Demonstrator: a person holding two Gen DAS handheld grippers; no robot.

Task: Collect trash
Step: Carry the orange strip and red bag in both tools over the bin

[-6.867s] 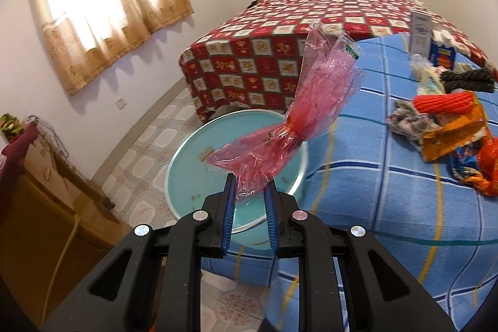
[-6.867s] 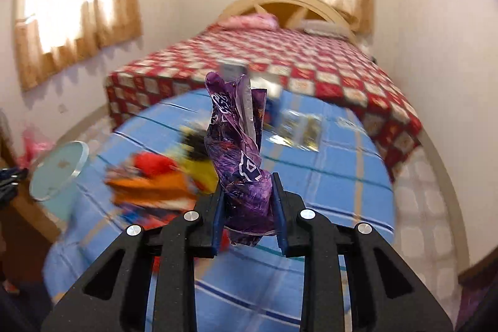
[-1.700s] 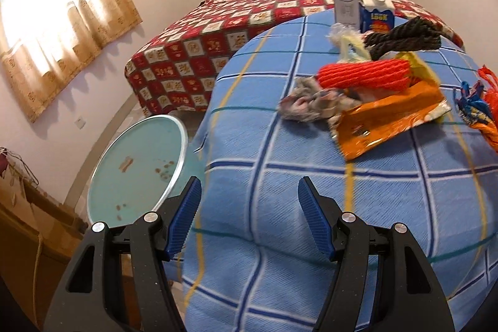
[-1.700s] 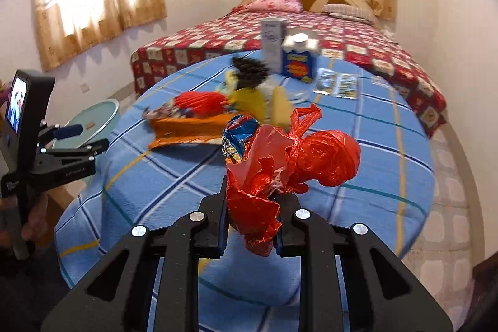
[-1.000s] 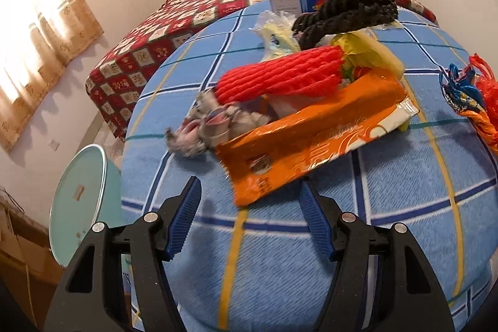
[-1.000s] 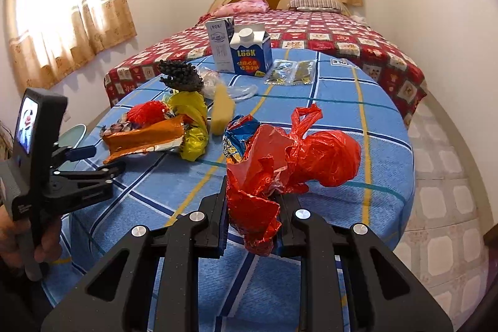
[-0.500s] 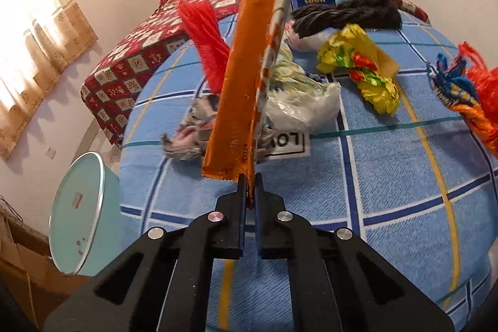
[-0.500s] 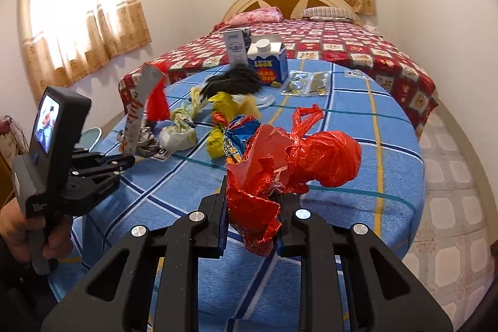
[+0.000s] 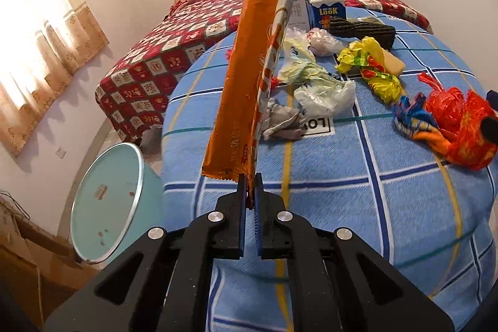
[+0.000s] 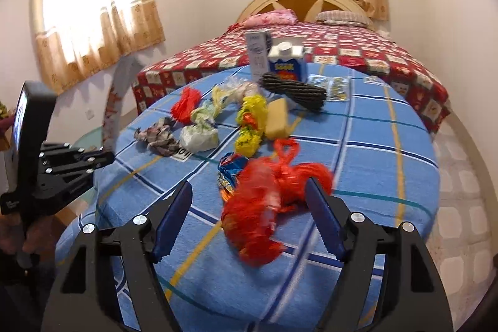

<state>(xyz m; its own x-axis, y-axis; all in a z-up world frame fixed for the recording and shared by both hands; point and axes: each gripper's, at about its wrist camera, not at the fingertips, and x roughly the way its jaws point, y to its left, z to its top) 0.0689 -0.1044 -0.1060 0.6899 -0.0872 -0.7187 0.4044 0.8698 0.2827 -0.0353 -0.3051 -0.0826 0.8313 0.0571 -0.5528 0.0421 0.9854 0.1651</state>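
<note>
My left gripper point(image 9: 250, 180) is shut on the bottom edge of a long orange snack wrapper point(image 9: 246, 67), which stands upright above the blue checked tablecloth point(image 9: 342, 182). In the right wrist view the same wrapper point(image 10: 119, 83) shows its silver side at the left. My right gripper point(image 10: 249, 198) has its jaws opening wide. A crumpled red plastic bag point(image 10: 264, 207) lies blurred between them on the cloth, and the pads do not press on it. That red bag point(image 9: 457, 126) also lies at the table's right side in the left wrist view.
A teal bin point(image 9: 105, 204) stands on the floor left of the table. More trash lies mid-table: yellow wrapper point(image 9: 370, 67), white bag point(image 9: 323, 95), grey scrap point(image 9: 280, 120), black netting point(image 9: 361, 30), milk carton point(image 9: 325, 10). A bed point(image 10: 342, 52) stands behind.
The left gripper shut on the orange wrapper and lifted it upright off the table. The right gripper's jaws have spread, and the red bag has dropped out of them onto the cloth.
</note>
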